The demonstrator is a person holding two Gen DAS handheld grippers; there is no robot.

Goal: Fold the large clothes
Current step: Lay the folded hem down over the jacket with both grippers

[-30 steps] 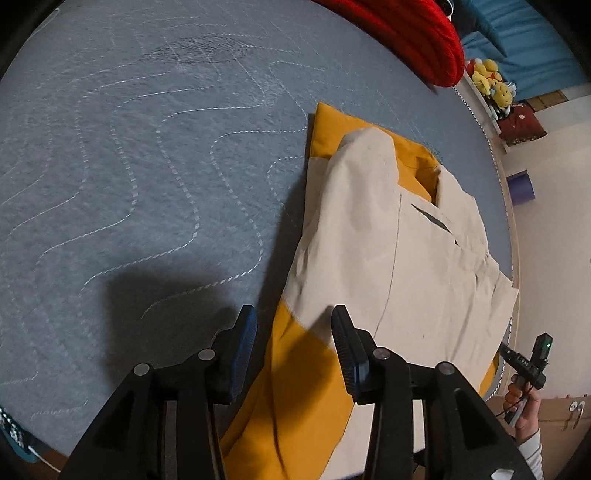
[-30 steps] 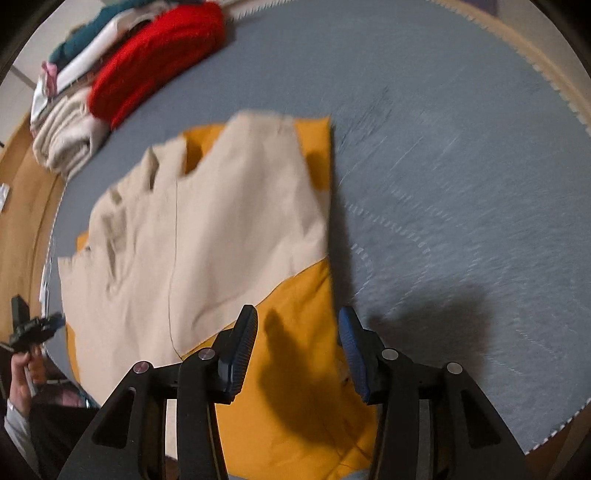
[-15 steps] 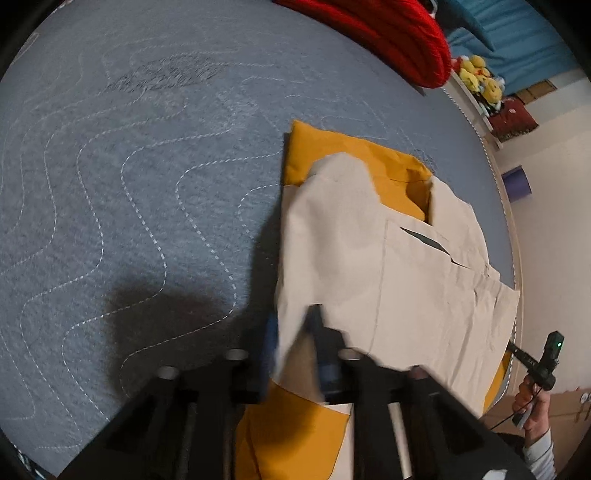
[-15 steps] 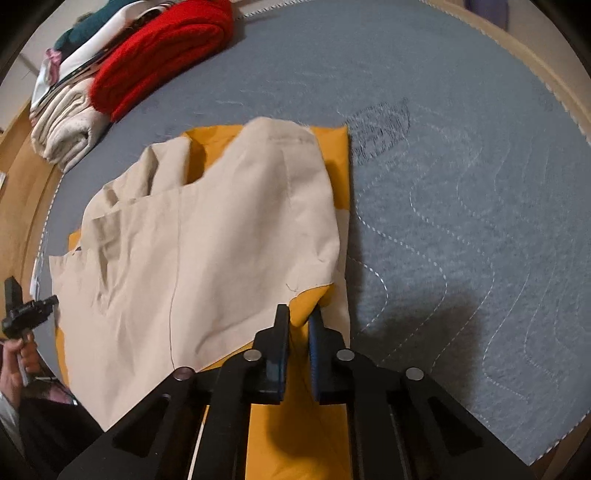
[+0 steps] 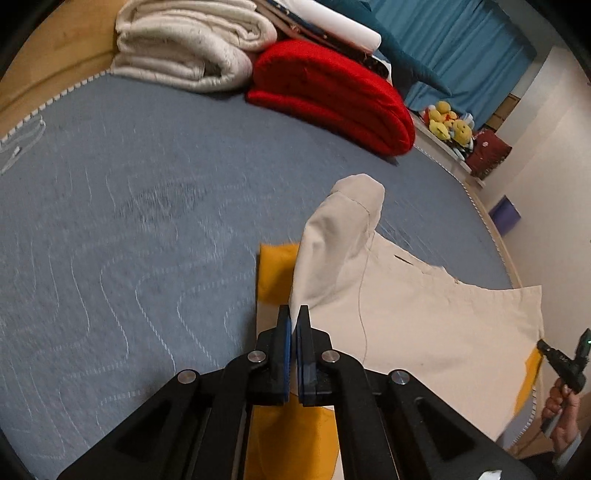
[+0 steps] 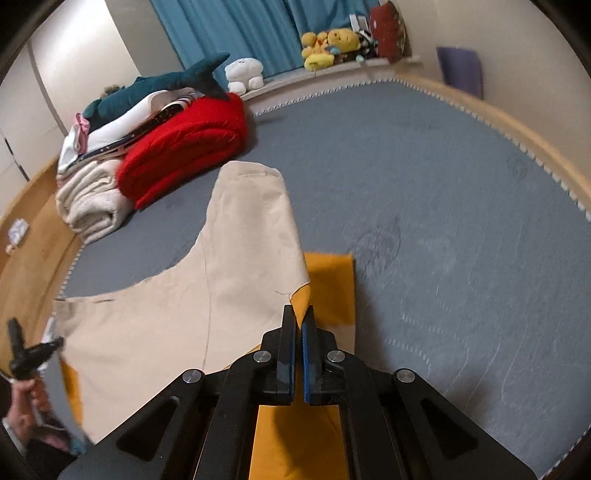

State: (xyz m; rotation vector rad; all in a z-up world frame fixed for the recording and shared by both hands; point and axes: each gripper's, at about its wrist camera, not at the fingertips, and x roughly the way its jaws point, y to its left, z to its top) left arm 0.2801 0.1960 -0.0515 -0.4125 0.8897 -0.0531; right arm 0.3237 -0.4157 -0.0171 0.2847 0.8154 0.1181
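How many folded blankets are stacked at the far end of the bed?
2: a red blanket and a cream blanket beside it, both under a pile of other things. More may be hidden in that pile.

You see a red blanket [image 5: 332,99] folded on the grey mattress [image 5: 129,206]. Just beside it lies a rolled cream blanket [image 5: 192,44]. Behind the red blanket hangs a blue curtain [image 6: 236,29], with yellow plush toys [image 6: 328,44] near it.
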